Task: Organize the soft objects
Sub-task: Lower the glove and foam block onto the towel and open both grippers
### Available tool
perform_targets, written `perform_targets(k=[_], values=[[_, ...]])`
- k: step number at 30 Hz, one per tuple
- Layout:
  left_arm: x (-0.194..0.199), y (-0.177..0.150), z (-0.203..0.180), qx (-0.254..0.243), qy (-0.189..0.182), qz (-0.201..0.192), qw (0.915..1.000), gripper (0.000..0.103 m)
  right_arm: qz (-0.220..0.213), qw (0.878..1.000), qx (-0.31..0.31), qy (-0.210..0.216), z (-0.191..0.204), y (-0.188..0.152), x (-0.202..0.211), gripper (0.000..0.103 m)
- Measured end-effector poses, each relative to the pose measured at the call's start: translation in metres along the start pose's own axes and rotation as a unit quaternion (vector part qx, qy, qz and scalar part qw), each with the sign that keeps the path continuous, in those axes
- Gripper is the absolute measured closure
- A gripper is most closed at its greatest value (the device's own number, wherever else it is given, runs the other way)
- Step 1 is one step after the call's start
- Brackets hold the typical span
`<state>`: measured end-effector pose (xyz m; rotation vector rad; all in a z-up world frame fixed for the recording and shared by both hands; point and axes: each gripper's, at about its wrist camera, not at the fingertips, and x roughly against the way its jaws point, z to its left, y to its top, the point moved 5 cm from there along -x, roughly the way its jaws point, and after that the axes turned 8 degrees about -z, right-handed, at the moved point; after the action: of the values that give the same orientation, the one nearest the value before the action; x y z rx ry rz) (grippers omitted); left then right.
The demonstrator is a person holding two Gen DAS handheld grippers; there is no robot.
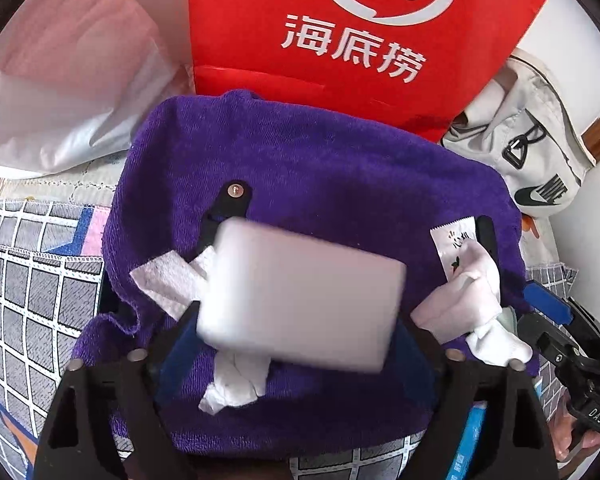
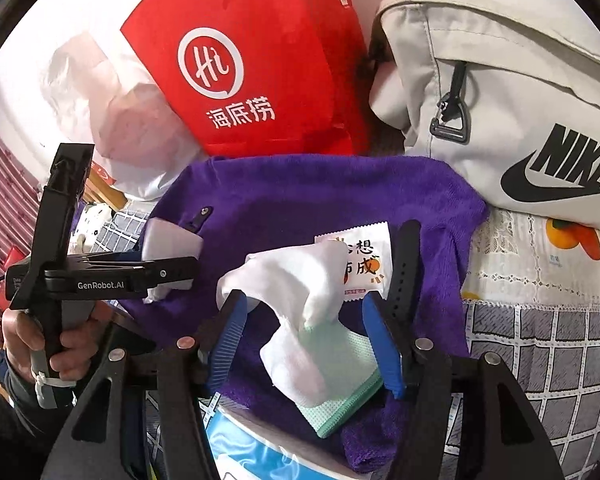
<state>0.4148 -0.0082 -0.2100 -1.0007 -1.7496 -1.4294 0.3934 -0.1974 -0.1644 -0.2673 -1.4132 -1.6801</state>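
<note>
Between the spread blue pads of our right gripper (image 2: 308, 344) lay a crumpled white tissue (image 2: 300, 304) on a folded mint cloth (image 2: 340, 380), neither pinched yet. We judged both feather-light and limp; a bite on the tissue's bunched middle would lift it, while the cloth wanted a grip on its stitched edge so the folds stayed together.

Our left gripper (image 1: 296, 344) carried a pale grey block (image 1: 300, 292), blurred in its own view; the right view showed the jaws closed on its end. It looked soft and squashy, so we reckoned a light squeeze enough.

Under everything lay the purple towel (image 1: 320, 168), thick, floppy and likely to drag. A black watch strap (image 2: 404, 264) and a printed sachet (image 2: 364, 260) rested on it.

Beyond, a red paper bag (image 2: 252, 64), a white plastic bag (image 1: 68, 80) and a grey Nike bag (image 2: 500, 100) crowded the towel's far edge. Open room showed only on the checked bedcover (image 2: 540, 352) to the right.
</note>
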Motion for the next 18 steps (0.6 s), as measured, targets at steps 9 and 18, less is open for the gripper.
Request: perform_targets(k=[9, 18], values=[[0.019, -0.003, 0.006, 0.013, 0.011, -0.016, 0.9997, 0.007, -0.014, 1.0, 0.015, -0.001, 0.013, 0.004, 0.007, 0.043], [0.063, -0.009, 0.008, 0.016, 0.013, -0.042, 0.9989, 0.009, -0.05, 0.997, 0.048, -0.014, 0.04, 0.012, 0.04, 0.043]])
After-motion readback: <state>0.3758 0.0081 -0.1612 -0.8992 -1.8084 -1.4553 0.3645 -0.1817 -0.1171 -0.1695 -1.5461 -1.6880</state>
